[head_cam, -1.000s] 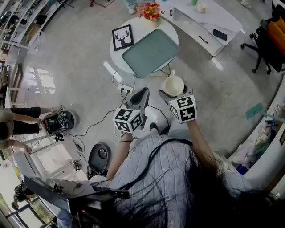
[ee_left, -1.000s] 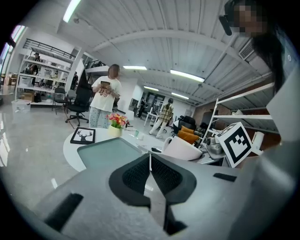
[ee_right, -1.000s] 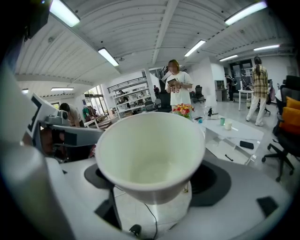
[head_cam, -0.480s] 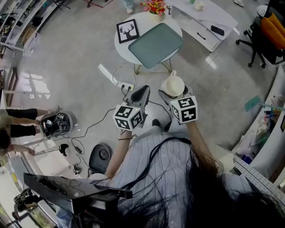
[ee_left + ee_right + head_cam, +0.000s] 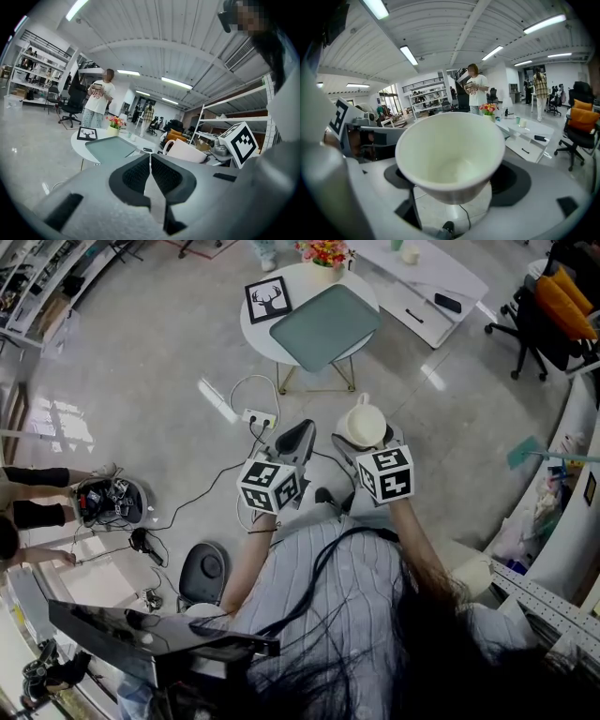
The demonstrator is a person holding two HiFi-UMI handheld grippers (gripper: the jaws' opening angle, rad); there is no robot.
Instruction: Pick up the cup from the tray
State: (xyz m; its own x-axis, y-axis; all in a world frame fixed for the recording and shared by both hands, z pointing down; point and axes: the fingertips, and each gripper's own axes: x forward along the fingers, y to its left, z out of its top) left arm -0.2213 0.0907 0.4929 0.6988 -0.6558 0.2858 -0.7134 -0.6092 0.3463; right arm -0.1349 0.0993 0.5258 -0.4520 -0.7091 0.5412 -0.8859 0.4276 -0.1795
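The cup (image 5: 450,150) sits between the jaws of the right gripper (image 5: 452,185). The jaws close on its lower wall from both sides, with the mouth facing that gripper's camera. In the head view the cup (image 5: 364,422) hangs at the front of the right gripper (image 5: 369,435), its handle turned away from the person. It is well apart from the tray (image 5: 325,326), which lies bare on the round table (image 5: 260,337) far ahead of and below both grippers. Judged from this, the lift off the tray is already made.

The left gripper (image 5: 150,161) holds nothing, and its jaws meet with only a hairline between them. In the head view the left gripper (image 5: 293,442) hovers just to the left of the right one.

The cup is empty inside (nothing to slosh), so it is probably light. Its wall looks thick, smooth and stiff, likely ceramic. It should not give under the jaws, but it may be slick against them. It would likely chip or break if it fell to the hard floor below the grippers.

The body narrows toward the base, so a squeeze low on the wall could ease it up and out. A hold higher on the wall, clear of the handle, seems the safer place.
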